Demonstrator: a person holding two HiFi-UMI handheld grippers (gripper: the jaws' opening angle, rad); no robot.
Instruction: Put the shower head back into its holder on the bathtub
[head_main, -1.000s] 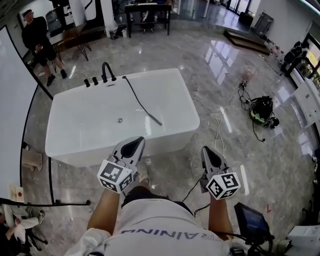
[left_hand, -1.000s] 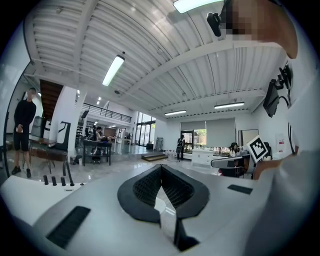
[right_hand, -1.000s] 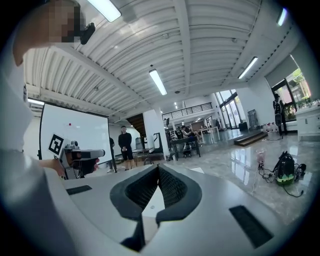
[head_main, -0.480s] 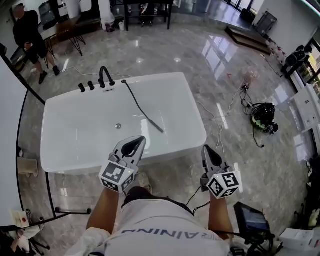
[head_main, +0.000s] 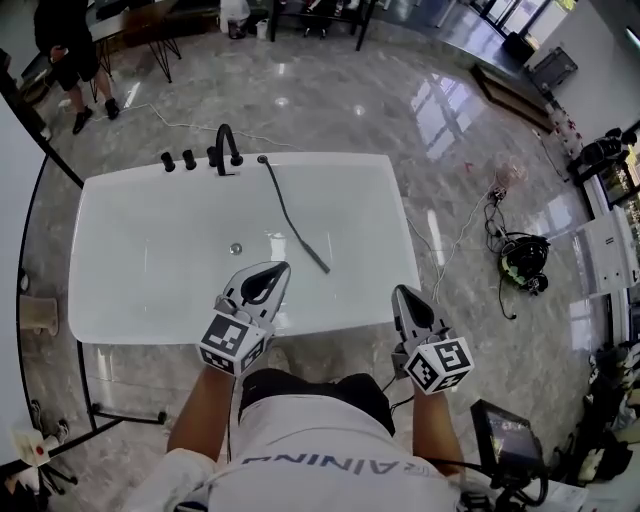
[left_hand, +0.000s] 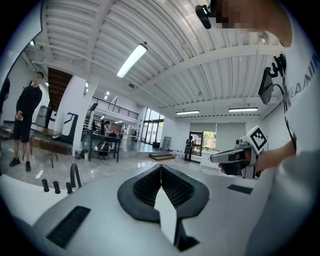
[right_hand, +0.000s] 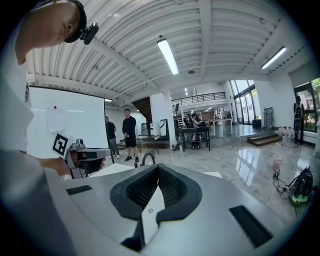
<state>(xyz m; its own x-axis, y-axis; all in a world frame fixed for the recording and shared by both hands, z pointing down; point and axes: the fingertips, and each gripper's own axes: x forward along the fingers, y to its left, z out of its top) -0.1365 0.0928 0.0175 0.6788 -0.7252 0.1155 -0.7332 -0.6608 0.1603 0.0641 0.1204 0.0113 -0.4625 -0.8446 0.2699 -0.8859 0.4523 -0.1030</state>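
Both pairs of jaws are pressed together on nothing, and the left gripper (left_hand: 161, 169) and right gripper (right_hand: 157, 167) hover side by side at the near rim of the tub (head_main: 130, 330), pointing across it. The shower head (head_main: 316, 259) lies loose in the tub, just beyond the grippers and between them, with its hose (head_main: 281, 205) running back to what looks like the holder (head_main: 263, 159) on the far rim, just beside the faucet (head_main: 226, 150). Nothing of the task looks done yet: the head has to be reached, gripped, carried to the far rim and seated in the holder.
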